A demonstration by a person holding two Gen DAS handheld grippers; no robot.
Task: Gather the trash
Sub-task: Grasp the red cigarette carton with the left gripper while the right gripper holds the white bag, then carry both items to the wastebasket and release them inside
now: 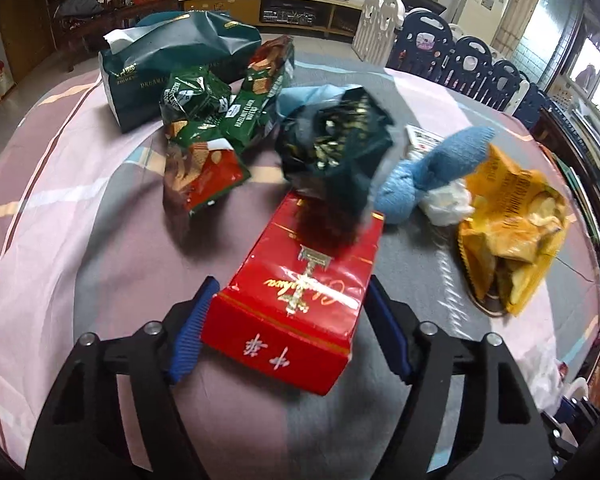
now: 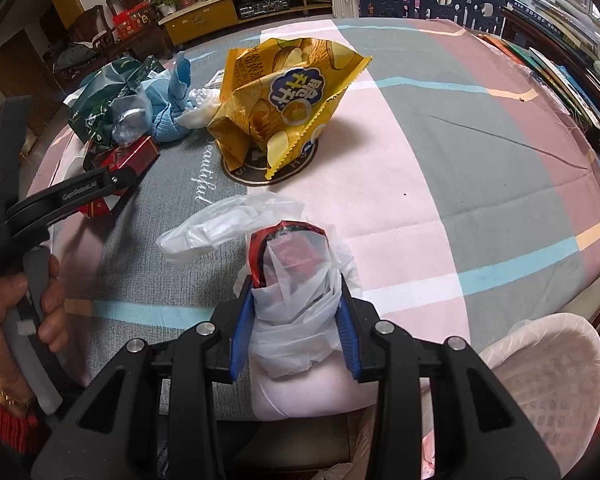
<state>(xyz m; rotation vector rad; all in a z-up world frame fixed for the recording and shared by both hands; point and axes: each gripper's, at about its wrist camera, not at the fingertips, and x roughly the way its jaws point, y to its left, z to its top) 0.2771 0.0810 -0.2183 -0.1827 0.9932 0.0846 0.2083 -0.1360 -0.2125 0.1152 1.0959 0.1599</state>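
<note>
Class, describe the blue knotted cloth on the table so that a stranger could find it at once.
Start at the yellow crisp bag standing on the checked tablecloth. Just left of it lies a crumpled white plastic bag, and beside that the blue knotted cloth. It is the only soft, ribbed fabric among shiny wrappers, with one end sticking up.

Dark green wrapper [image 1: 336,148] motion-blurred; its print is illegible and it hides the far end of the red carton [image 1: 300,296]. White basket [image 2: 548,372] cut off at the right edge. White plastic bag [image 2: 296,312] veils its red contents.
</note>
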